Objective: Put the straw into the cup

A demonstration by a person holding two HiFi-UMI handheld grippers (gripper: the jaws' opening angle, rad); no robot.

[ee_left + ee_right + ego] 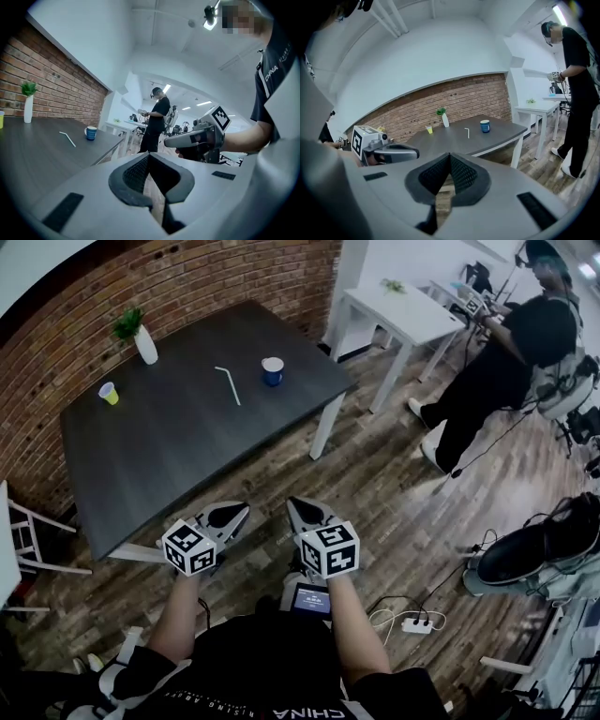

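Note:
A white bent straw (228,384) lies on the dark table (169,456), left of a blue cup (272,371). The straw (68,138) and blue cup (91,133) also show in the left gripper view, and the straw (467,133) and cup (485,126) in the right gripper view. My left gripper (240,510) and right gripper (295,504) hover over the floor, short of the table's near edge, side by side. Both are shut and hold nothing. The left gripper (149,155) and right gripper (450,155) show their jaw tips meeting.
A small yellow cup (110,393) and a white vase with a green plant (141,338) stand on the table's far left. A person in black (506,362) stands at the right beside a white table (398,310). A white chair (23,540) is at the left, a power strip (412,623) on the floor.

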